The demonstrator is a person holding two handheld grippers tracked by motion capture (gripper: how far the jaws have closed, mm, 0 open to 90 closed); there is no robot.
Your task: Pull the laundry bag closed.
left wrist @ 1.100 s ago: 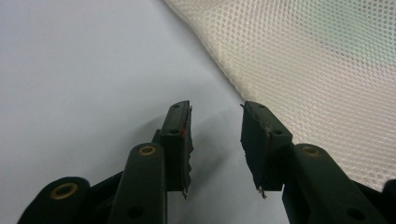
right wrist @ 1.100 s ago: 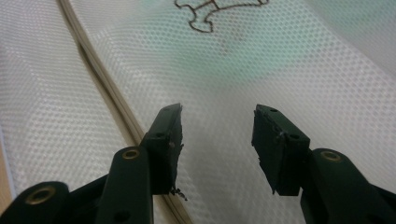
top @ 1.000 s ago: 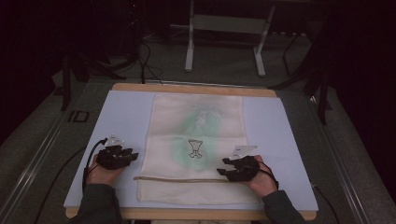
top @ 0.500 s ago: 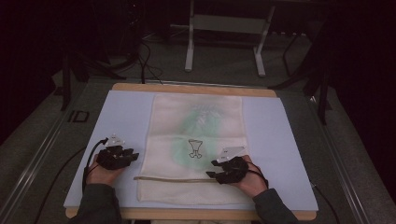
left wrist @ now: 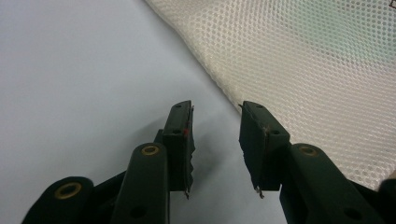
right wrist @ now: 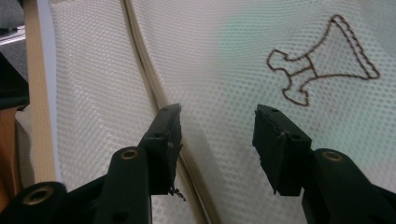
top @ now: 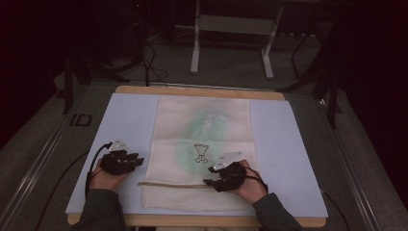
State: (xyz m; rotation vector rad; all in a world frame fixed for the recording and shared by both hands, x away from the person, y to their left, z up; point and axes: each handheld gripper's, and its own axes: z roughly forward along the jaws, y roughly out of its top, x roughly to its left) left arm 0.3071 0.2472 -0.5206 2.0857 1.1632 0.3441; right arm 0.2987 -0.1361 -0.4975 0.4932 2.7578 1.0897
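Mesh bag (top: 202,154) lies flat in the middle of the table (top: 288,144), with something green inside that you can hardly make out. Your left gripper (left wrist: 215,135) sits just beside the bag's edge, jaws apart and empty. Your right gripper (right wrist: 217,135) is over the bag near its zipper (right wrist: 154,93); its jaws have just been opening, with nothing gripped. Sleeves are cut off below.
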